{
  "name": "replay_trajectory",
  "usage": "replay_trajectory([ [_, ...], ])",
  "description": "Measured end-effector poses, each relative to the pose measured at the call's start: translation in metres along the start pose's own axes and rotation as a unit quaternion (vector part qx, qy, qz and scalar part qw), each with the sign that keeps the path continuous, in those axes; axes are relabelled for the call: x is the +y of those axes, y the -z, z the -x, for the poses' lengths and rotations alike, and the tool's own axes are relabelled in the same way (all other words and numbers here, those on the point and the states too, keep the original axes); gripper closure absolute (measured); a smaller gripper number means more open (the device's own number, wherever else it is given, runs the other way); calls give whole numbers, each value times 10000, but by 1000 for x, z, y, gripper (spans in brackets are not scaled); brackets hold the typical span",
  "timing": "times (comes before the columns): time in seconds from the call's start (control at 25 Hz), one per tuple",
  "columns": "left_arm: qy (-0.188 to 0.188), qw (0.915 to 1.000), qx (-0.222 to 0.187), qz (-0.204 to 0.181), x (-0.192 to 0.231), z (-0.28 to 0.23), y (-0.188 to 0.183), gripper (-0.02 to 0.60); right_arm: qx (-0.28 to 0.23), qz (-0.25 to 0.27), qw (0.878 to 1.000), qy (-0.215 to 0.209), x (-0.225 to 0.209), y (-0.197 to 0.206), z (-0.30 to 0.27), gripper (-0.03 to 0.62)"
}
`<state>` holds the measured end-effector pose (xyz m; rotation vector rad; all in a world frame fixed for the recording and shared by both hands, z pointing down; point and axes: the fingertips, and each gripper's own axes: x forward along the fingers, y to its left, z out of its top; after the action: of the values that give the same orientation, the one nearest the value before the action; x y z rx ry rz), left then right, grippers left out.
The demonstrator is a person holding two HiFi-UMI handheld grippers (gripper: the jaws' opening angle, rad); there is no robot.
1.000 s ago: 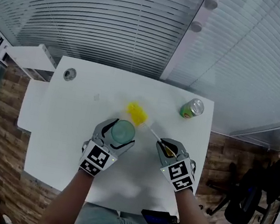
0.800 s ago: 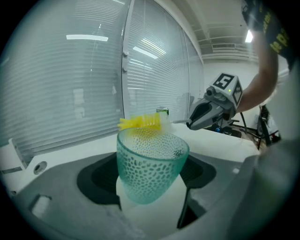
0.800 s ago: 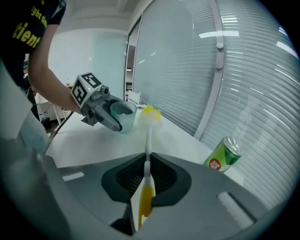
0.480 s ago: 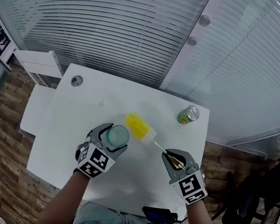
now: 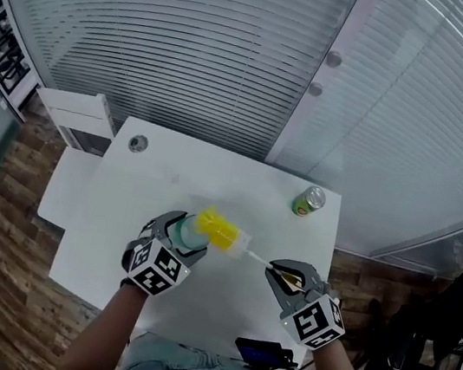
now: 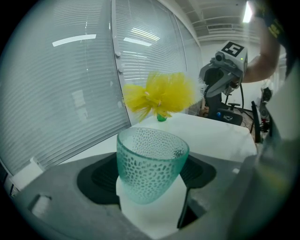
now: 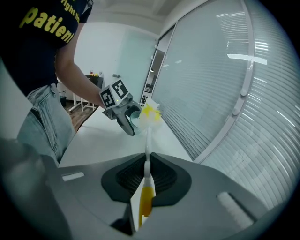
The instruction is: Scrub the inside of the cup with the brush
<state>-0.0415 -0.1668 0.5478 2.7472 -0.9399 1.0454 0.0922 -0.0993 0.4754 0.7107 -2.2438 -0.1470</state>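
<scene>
- Head view: the left gripper (image 5: 179,236) is gripping a pale green cup (image 5: 192,231) over a white worktop (image 5: 215,177). The right gripper (image 5: 284,275) is clamping the thin handle of a brush (image 5: 224,229), whose fluffy yellow head is overlapping the cup's mouth. A green can (image 5: 309,201) is standing well apart, its label too small to read.
- Left gripper view: the jaws are pressing on the cup's translucent, honeycomb-patterned wall. The yellow bristles are hovering just beyond the rim, blurred.
- Right gripper view: the jaws are pinching the white-and-yellow handle. Yellow lettering "patien" is showing on a dark shirt, cut off at the edge.
</scene>
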Motion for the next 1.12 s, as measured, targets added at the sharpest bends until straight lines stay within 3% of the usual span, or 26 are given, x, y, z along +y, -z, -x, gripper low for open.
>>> replay_trajectory([
  [0.16,-36,9997,147,-165,-1,8,3,186,67,203,9997,-77,9,-3,3,559],
  [0.32,-186,9972,373,-624,-2,19,3,186,195,545,9982,-133,17,-6,8,559],
  [0.68,-318,9839,705,-1609,-12,33,2,186,528,1129,9919,-258,32,-11,15,559],
  [1.12,-251,9654,1133,-2335,-24,28,-5,186,1128,1520,9813,-338,31,-21,8,559],
])
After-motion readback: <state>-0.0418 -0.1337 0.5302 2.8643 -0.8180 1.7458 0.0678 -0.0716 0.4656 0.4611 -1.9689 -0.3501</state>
